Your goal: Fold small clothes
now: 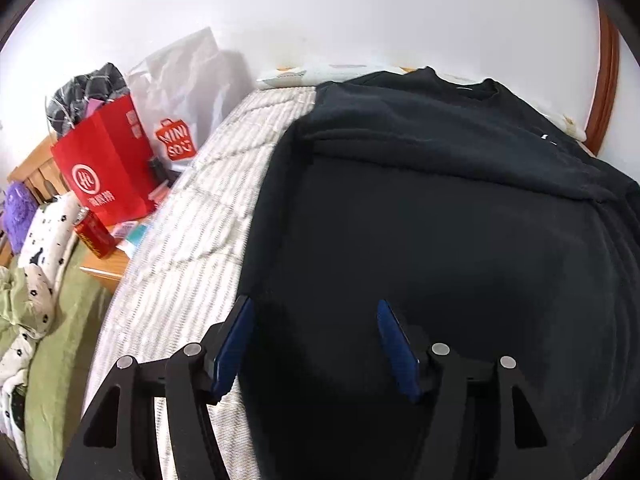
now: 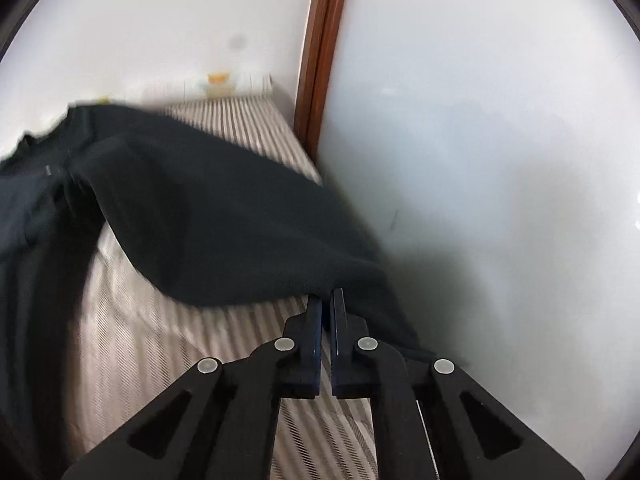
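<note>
My right gripper [image 2: 327,300] is clamped on the black shirt's [image 2: 208,216] sleeve tip, which runs from the jaws toward ten o'clock across the striped bed [image 2: 132,360]. My left gripper [image 1: 316,320] hangs with jaws apart over the shirt's body, collar at twelve. I judge the right hand nearer for folding the sleeve inward.

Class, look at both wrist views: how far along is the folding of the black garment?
Done: the black shirt lies spread on the striped bedcover, its left sleeve apparently folded across the chest. In hand: the right gripper is shut on the other sleeve's edge, lifting it off the bed. The left gripper is open above the hem. Left: laying that sleeve in and folding the body.
</note>
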A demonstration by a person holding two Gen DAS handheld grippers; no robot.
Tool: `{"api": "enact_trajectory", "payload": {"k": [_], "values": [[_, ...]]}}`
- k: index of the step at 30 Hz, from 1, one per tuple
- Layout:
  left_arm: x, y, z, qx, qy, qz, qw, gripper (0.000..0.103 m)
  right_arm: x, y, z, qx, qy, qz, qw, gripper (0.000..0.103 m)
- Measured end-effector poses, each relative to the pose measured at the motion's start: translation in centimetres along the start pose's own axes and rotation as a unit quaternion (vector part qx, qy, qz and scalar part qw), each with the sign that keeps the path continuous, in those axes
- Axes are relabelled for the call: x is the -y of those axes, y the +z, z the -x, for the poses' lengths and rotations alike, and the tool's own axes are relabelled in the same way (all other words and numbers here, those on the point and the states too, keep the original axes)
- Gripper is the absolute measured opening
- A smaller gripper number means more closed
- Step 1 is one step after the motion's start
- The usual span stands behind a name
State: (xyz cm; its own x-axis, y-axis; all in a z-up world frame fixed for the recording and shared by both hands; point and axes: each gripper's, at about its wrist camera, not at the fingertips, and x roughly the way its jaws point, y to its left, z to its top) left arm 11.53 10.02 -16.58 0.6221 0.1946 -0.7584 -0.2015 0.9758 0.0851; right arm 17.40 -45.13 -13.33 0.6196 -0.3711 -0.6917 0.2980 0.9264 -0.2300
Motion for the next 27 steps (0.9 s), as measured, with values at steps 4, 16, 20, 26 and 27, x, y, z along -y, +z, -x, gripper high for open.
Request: {"api": "enact_trajectory", "payload": {"k": [4, 16, 20, 26, 27], "values": [[-0.8, -0.3, -0.8, -0.005, 0.014, 0.005, 0.9999, 0.061, -2.1, 3.3, 3.8, 0.051, 0.032, -0.011, 0.998, 0.003], [-2.2, -0.5, -1.9, -0.02, -0.026, 0.043, 0.9985, 0.072, -19.1, 9.5, 12.8, 0.127, 0.23, 0.054, 0.963, 0.003], [-2.3, -0.6, -2.0, -0.022, -0.028, 0.048, 0.9982, 0.074, -26.3, 8.7, 13.4, 0.12, 0.281, 0.1, 0.947, 0.003], [-2.2, -0.5, -2.0, -0.023, -0.025, 0.049, 0.9982, 0.076, -34.2, 5.3, 10.3, 0.06, 0.287, 0.138, 0.946, 0.013], [-2.2, -0.5, -2.0, -0.023, -0.026, 0.049, 0.9982, 0.076, -34.4, 4.7, 9.7, 0.047, 0.287, 0.138, 0.947, 0.021]]}}
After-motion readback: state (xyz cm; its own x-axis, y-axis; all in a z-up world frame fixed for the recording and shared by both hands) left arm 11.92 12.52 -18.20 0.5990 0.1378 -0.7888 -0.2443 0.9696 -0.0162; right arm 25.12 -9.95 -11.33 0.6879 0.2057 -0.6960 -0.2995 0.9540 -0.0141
